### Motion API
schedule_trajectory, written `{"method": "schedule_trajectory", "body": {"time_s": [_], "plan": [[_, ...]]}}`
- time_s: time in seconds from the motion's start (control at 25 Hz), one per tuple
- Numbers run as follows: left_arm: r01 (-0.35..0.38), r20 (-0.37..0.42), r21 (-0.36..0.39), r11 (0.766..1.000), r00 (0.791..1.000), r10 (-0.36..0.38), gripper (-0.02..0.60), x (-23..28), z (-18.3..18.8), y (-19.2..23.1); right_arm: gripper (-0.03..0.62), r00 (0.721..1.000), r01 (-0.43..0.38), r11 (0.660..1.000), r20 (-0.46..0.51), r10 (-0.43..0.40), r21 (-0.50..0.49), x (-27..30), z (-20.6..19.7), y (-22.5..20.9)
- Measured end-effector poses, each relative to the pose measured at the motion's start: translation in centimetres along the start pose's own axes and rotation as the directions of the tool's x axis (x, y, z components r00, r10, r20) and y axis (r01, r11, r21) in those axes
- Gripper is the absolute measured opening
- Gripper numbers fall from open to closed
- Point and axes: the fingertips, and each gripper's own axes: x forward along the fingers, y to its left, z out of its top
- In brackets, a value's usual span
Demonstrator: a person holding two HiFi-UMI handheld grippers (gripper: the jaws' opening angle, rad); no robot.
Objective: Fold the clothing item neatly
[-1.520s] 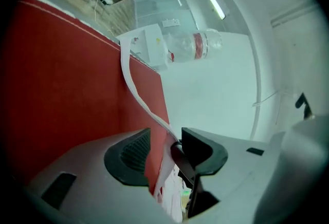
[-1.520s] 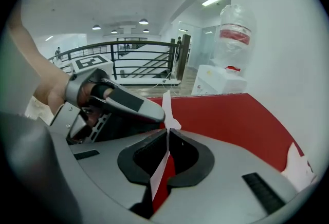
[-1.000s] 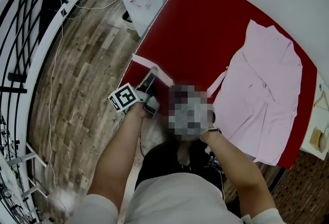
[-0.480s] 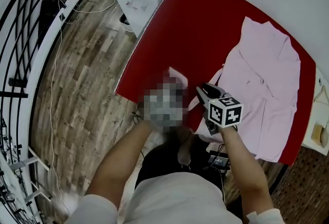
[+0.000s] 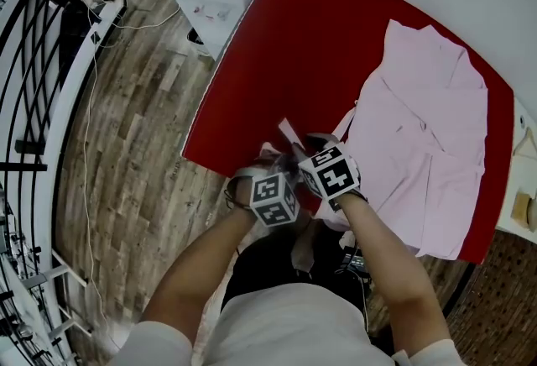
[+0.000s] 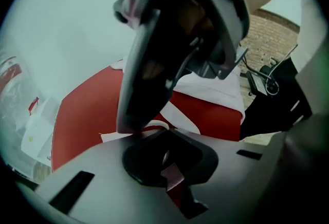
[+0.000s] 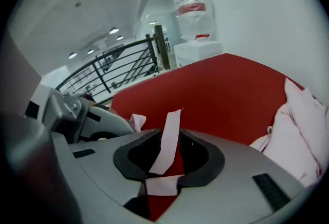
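Left gripper view: left gripper (image 6: pixel 168 164) clamped shut on pink strap (image 6: pixel 174 174); right gripper (image 7: pixel 167 161) just opening, jaws apart around strap; pink garment (image 5: pixel 419 129) at 3 o'clock.

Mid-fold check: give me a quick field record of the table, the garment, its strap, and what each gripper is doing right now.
table: red tabletop, left half bare
garment: pale pink fabric garment, spread out on the right half, body not yet folded
strap: thin pink fabric strap, drawn to the near edge, where both grippers meet
left gripper: shut on the strap
right gripper: jaws have just been opening; the strap lies between them, apparently not pinched
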Motion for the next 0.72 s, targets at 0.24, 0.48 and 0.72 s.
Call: {"method": "schedule_trajectory", "body": {"time_s": [0.24,0.48,0.72], "plan": [[-0.029,0.002,0.026,0.999,1.000,0.029,0.011,0.0,0.1,-0.2,0.089,0.996,0.024,0.998,-0.082,-0.028,-0.049,2.5,0.0,-0.3],[-0.060,0.003,0.046,0.997,0.998,0.060,0.009,0.0,-0.1,-0.5,0.089,0.995,-0.025,0.998,-0.090,0.030,0.054,3.5,1.3,0.4],[-0.079,0.013,0.041,0.996,0.997,0.078,0.009,0.0,0.0,-0.5,0.086,0.985,-0.012,1.000,-0.170,0.008,-0.023,4.8,1.2,0.6]]}}
